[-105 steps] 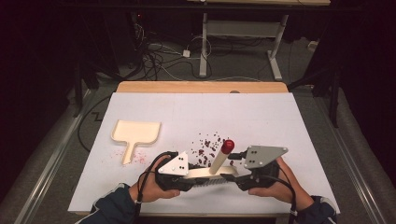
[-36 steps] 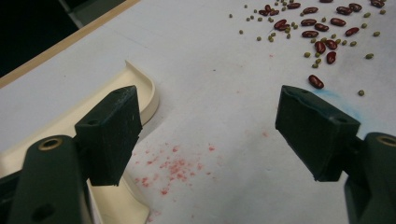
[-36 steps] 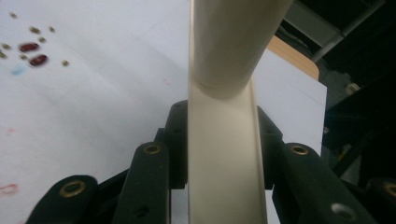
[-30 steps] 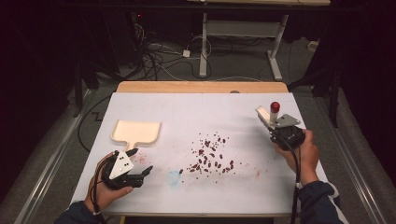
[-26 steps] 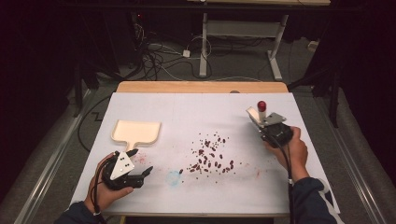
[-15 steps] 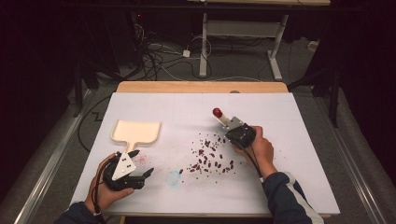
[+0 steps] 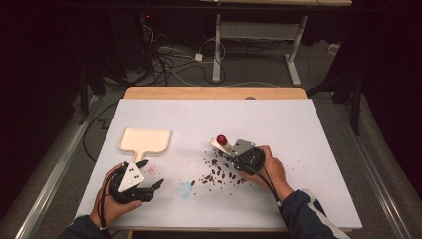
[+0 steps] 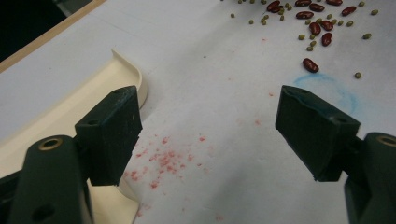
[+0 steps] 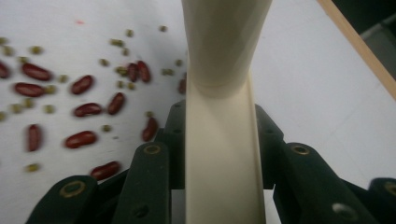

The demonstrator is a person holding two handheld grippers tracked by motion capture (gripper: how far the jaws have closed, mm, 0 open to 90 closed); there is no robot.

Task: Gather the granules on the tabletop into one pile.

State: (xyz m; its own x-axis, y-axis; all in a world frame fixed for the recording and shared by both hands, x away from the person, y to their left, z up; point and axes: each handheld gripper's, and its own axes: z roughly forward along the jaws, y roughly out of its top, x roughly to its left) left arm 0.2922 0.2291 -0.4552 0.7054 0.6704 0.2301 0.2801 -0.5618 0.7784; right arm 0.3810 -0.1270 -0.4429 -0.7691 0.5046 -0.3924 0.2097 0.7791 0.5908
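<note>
Dustpan (image 7: 146, 140): cream, flat on the white table (image 7: 318, 149) at the left, its pan away from the person and its short handle pointing toward them. The long axis runs from the near edge to the far edge.

Left gripper (image 7: 149, 186): rests on the table just on the person's side of the dustpan handle. Its jaws stand wide apart with nothing between them. In the left gripper view the dustpan's rounded corner (image 8: 130, 70) lies just beside the left-hand jaw, with bare table in the gap.

Blue ring mark (image 7: 185, 189): a faint stain on the table between the left gripper and the spill.

Beans (image 7: 219, 174): dark red beans and small green ones, scattered at the table's middle, to the right of the dustpan and well apart from it.

Right gripper (image 7: 230, 153): jaws clamped on the cream handle of a brush (image 9: 219, 116) with a red-tipped end (image 7: 221, 140). It sits at the far right edge of the spill.

Deciding relation: the dustpan lies to the left of the beans and the brush to their right, so a sweep would probably run leftward. The left gripper is the nearer one to the dustpan, with its handle end toward it.
</note>
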